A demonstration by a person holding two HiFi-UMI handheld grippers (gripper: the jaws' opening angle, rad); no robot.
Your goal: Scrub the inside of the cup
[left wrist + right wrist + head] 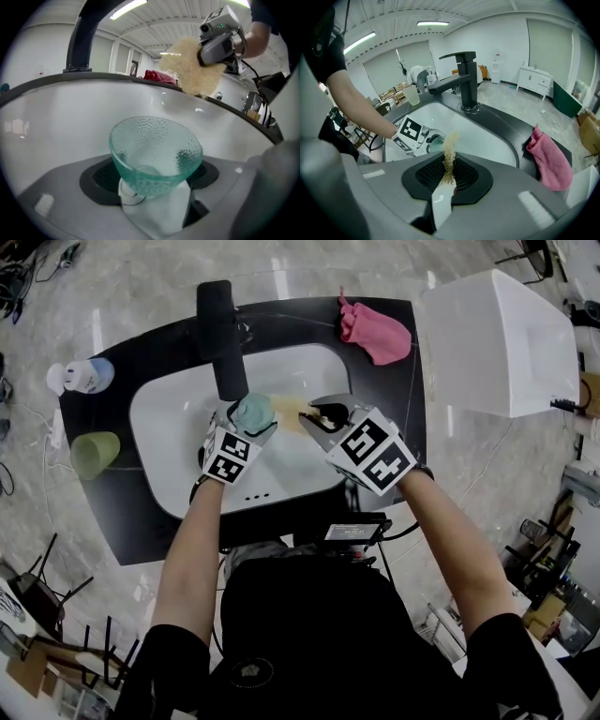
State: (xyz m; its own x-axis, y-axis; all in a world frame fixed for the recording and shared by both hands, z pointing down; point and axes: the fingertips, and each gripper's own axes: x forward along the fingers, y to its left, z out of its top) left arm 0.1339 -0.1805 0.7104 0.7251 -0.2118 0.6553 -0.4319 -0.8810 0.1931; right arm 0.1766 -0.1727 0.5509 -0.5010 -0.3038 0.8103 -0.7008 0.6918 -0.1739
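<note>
A teal dimpled glass cup (155,152) sits between the jaws of my left gripper (242,430), tilted with its open mouth toward the camera, over the white sink basin (178,442). In the head view the cup (254,412) shows just ahead of the marker cube. My right gripper (323,420) is shut on a beige fibrous scrub pad (292,416), held a short way to the right of the cup and apart from it. Seen from the left gripper view, the pad (187,65) hangs above and beyond the cup. In the right gripper view the pad (449,152) stands edge-on between the jaws.
A black faucet (221,338) reaches over the back of the basin. A pink cloth (373,332) lies on the black counter (112,512) at the back right. A green cup (95,454) and a white-and-blue bottle (82,377) stand at the left. A white box (502,338) is at the right.
</note>
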